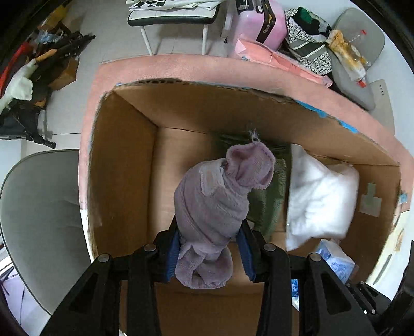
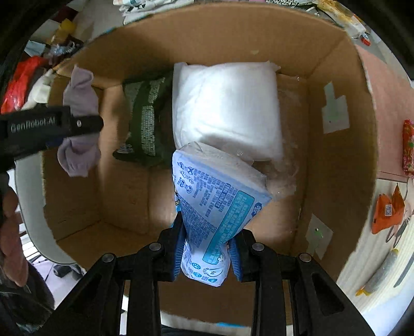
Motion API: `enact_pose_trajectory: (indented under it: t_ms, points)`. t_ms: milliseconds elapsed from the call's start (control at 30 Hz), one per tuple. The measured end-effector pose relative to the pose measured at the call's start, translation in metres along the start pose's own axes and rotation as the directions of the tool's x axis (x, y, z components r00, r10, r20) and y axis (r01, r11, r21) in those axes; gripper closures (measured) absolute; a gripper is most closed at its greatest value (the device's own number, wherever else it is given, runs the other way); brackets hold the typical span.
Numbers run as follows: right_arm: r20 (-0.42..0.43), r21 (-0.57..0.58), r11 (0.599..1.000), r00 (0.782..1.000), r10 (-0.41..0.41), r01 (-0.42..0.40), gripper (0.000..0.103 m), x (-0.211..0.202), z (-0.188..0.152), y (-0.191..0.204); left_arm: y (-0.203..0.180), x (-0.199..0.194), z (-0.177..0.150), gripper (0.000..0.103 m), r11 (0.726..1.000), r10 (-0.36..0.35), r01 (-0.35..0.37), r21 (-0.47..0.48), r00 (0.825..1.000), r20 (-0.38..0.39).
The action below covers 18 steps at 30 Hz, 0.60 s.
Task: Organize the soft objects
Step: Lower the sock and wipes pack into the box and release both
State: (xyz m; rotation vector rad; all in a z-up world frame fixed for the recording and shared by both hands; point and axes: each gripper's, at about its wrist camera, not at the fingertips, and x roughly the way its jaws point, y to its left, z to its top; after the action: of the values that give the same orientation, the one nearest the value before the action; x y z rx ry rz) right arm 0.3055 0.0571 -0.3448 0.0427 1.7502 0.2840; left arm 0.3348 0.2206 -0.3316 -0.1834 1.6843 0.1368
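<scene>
My left gripper (image 1: pixel 209 254) is shut on a lilac towel (image 1: pixel 220 201) and holds it over the open cardboard box (image 1: pixel 121 165). It also shows in the right wrist view (image 2: pixel 77 124), holding the towel (image 2: pixel 80 95) above the box's left side. My right gripper (image 2: pixel 207 253) is shut on a blue tissue pack (image 2: pixel 217 206) inside the box (image 2: pixel 341 155). A white pillow (image 2: pixel 227 108) and a dark green cloth (image 2: pixel 147 124) lie on the box floor; they also show in the left wrist view, pillow (image 1: pixel 320 196) and cloth (image 1: pixel 266 204).
The box stands on a pink mat (image 1: pixel 181 67). A grey chair (image 1: pixel 38 212) is at the left. A pink case (image 1: pixel 261 20), bags and clutter lie beyond. Orange snack packets (image 2: pixel 388 209) and a red packet (image 2: pixel 408 147) lie right of the box.
</scene>
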Motion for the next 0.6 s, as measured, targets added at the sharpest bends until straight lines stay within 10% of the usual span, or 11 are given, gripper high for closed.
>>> enact_pose_trajectory:
  t_ms: [333,400,533,600]
  points:
    - [-0.038,-0.005,0.999,0.999,-0.039,0.039,0.067,0.024,0.0,-0.001,0.01,0.008,0.008,0.064,1.0,0.0,0.0,-0.018,1.0,0.011]
    - [-0.037,-0.003,0.999,0.998,-0.043,0.043,0.057,0.026,-0.002,-0.001,0.011,0.004,0.008,0.062,1.0,-0.021,0.021,-0.016,1.0,0.012]
    - [-0.056,-0.005,0.997,0.996,-0.076,0.076,0.0,0.04,0.005,0.001,0.011,-0.008,0.011,0.034,0.999,-0.05,0.05,-0.012,0.998,0.031]
    - [-0.029,-0.007,0.995,0.995,-0.096,0.095,0.0,0.032,0.002,0.001,0.01,-0.017,0.01,0.018,0.999,-0.042,0.043,-0.005,0.997,0.06]
